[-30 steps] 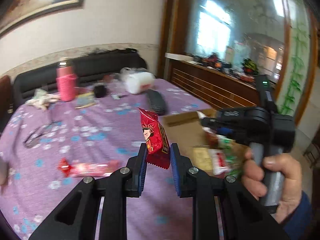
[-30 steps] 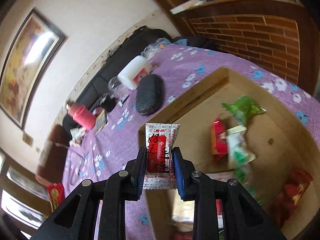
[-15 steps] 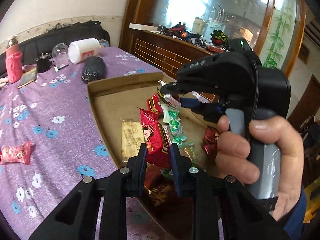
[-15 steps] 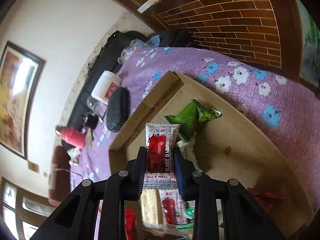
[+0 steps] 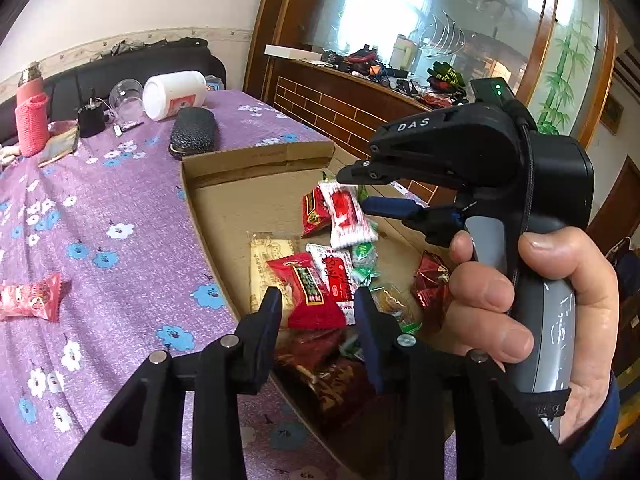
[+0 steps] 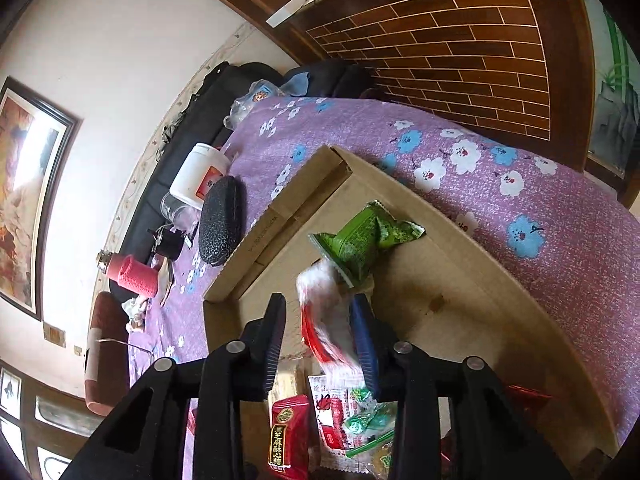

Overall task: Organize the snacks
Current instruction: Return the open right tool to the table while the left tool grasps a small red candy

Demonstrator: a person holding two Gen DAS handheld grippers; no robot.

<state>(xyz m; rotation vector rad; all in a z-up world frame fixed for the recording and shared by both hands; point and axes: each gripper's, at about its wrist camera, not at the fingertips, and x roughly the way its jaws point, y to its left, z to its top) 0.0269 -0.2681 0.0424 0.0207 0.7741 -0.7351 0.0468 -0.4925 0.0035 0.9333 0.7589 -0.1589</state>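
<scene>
A shallow cardboard box [image 5: 248, 160] lies on the purple flowered tablecloth [image 5: 100, 216] and holds several snack packets. My left gripper [image 5: 316, 304] is open over the box's near end; a red packet [image 5: 306, 292] lies in the box just beyond its jaws. My right gripper [image 6: 318, 320] is open above the box; a white-and-red packet [image 6: 324, 320] is blurred, dropping between its jaws, and also shows in the left wrist view [image 5: 347, 216]. A green packet [image 6: 364, 240] lies ahead of it. One red candy [image 5: 30, 296] lies on the cloth, left of the box.
A black case [image 5: 194, 132], white jar [image 5: 174, 94], clear cup [image 5: 126, 94], small black cup [image 5: 91, 120] and pink-sleeved bottle [image 5: 31, 120] stand at the far end of the table. A wooden sideboard [image 5: 360, 108] runs along the right.
Both grippers have opened. The left one let go its red packet, which now lies in the box. The right one released the white-and-red packet, which is falling.
</scene>
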